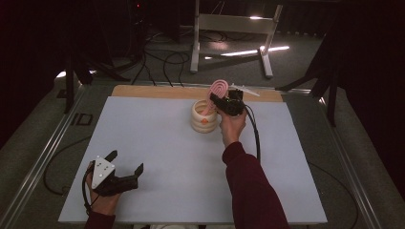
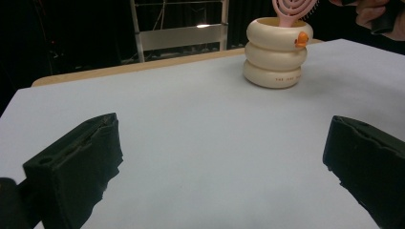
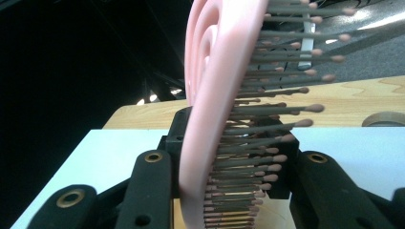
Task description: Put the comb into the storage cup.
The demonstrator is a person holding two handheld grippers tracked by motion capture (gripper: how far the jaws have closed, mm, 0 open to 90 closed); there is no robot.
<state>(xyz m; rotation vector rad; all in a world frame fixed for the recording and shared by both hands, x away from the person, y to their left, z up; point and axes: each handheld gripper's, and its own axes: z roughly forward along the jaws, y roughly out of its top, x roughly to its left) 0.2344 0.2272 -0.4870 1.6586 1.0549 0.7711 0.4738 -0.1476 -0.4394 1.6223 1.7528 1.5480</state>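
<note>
A pink hairbrush (image 1: pixel 219 88) with dark bristles stands tilted with its handle down in a cream ribbed cup (image 1: pixel 204 119) that has an orange spot, at the back middle of the table. My right gripper (image 1: pixel 220 102) is shut on the brush's head just above the cup's rim. In the right gripper view the brush (image 3: pixel 210 95) sits edge-on between the jaws of the right gripper (image 3: pixel 234 176), bristles pointing right. My left gripper (image 1: pixel 126 164) rests open near the front left corner with nothing in it. In the left gripper view the left gripper (image 2: pixel 222 157) faces the cup (image 2: pixel 276 57) and the brush (image 2: pixel 291 9).
A white board (image 1: pixel 157 157) covers the table, with a wooden strip (image 1: pixel 157 91) along its back edge. Behind the table stand a white frame (image 1: pixel 234 24) and loose cables (image 1: pixel 162 59) on the floor. Dark curtains close both sides.
</note>
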